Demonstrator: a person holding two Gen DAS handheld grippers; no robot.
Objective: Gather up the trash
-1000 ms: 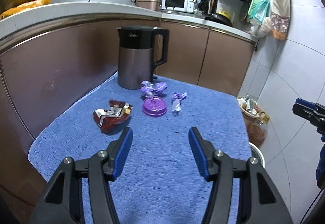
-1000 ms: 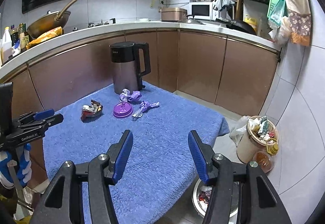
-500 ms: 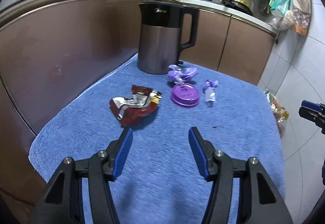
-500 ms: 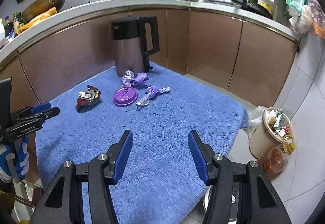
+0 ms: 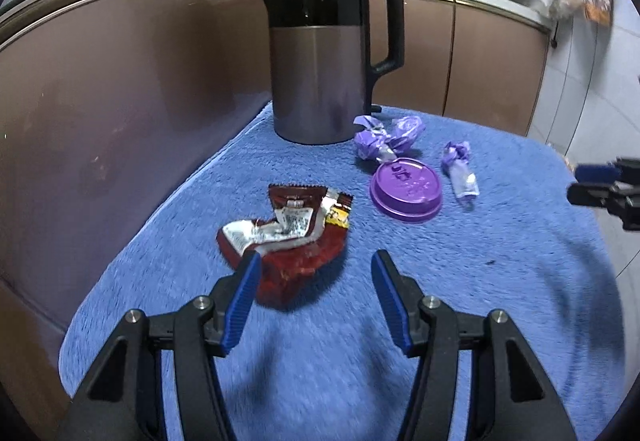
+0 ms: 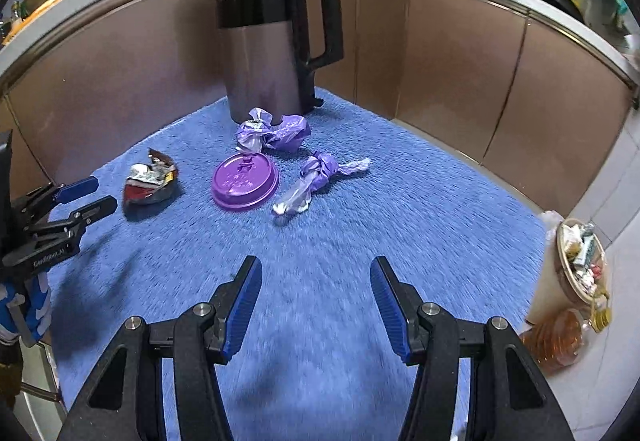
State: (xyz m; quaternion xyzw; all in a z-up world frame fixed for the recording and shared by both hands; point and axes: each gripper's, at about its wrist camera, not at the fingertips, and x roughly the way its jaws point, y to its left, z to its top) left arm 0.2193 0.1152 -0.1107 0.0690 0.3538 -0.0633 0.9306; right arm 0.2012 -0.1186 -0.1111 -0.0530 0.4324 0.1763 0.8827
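L gripper point(image 5: 316, 277): jaws apart, empty, just short of red snack wrapper point(image 5: 292, 237). R gripper point(image 6: 316, 281): apart, empty, over blue towel point(image 6: 420, 225). Beyond: purple cup lid point(image 6: 245, 181), 2 purple wrappers, kettle point(image 6: 266, 53). Trash bin point(image 6: 576, 269) on floor, R.

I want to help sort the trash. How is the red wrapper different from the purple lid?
The red snack wrapper is crumpled and torn open, showing silver inside; the purple cup lid is smooth, round and whole. The wrapper is red, white and yellow; the lid is one plain purple. The wrapper lies nearest the left claw; the lid sits farther back. Both lie loose on the blue towel.
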